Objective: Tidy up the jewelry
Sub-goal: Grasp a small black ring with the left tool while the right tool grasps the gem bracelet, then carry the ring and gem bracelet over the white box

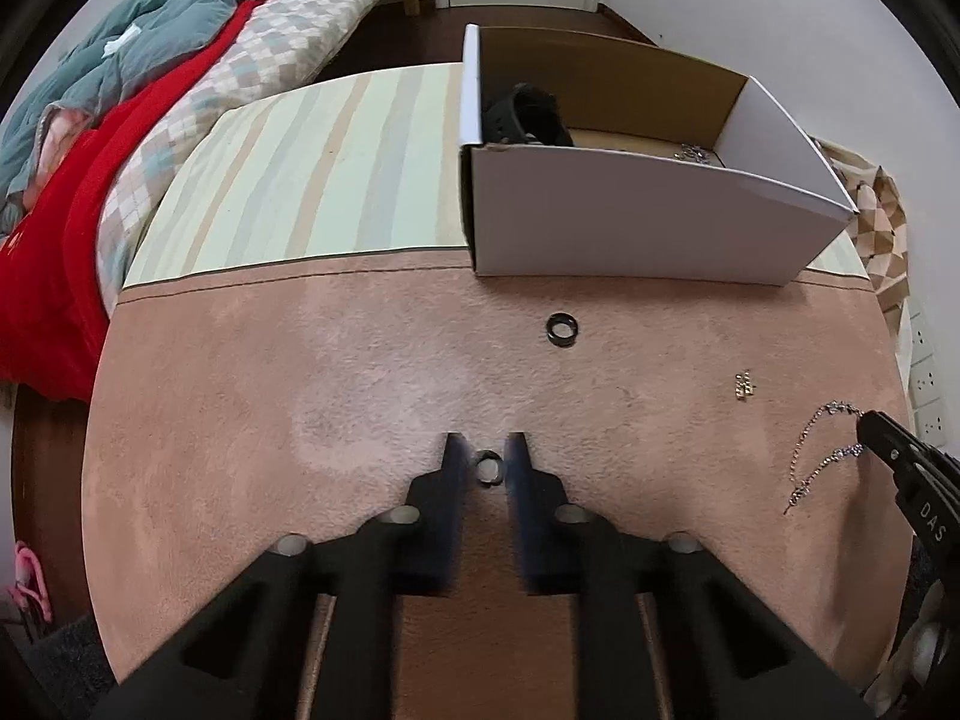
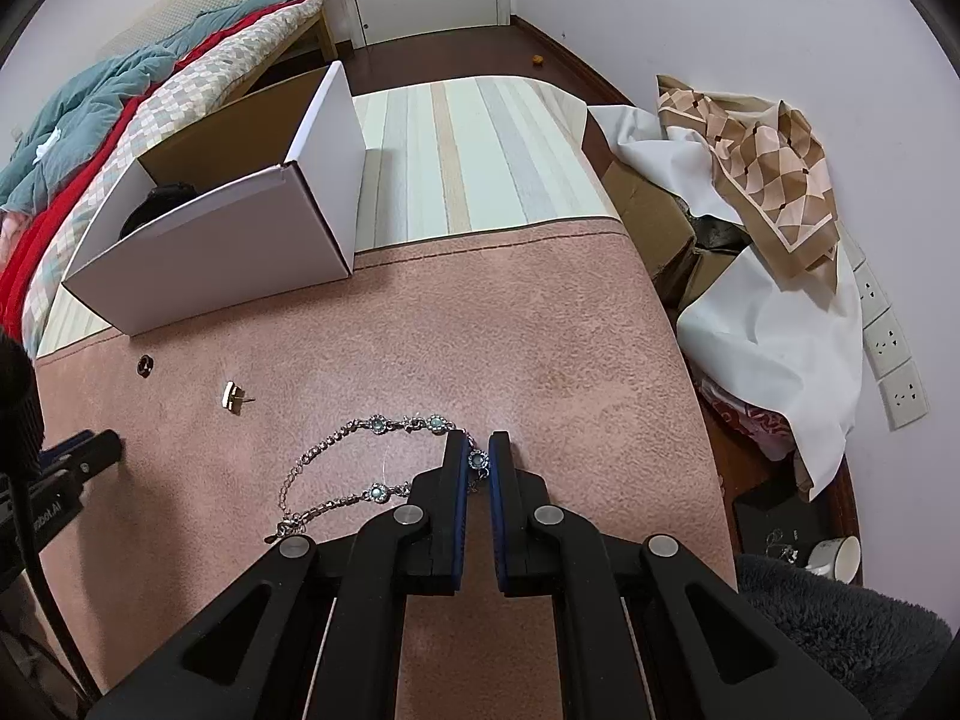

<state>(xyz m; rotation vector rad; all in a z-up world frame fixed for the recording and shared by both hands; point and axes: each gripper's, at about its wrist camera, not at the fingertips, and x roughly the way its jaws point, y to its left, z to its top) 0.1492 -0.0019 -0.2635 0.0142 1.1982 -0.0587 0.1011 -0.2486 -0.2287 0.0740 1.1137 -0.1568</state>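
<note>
My left gripper (image 1: 486, 447) stands low over the pink cloth with its jaws close on either side of a small silver ring (image 1: 488, 466). A black ring (image 1: 560, 330) lies farther ahead, and a gold earring (image 1: 744, 385) to the right. My right gripper (image 2: 478, 447) has its jaws narrowly around one stone link of a silver bracelet (image 2: 366, 468) that lies on the cloth; it also shows in the left wrist view (image 1: 819, 456). An open white cardboard box (image 1: 636, 222) holds a black band (image 1: 528, 114) and a silver piece (image 1: 696, 153).
A striped mat (image 1: 324, 174) covers the table's far half. A bed with red and teal bedding (image 1: 90, 138) is at the left. Cardboard boxes under white and brown cloth (image 2: 750, 228) stand at the right by wall sockets (image 2: 894, 360).
</note>
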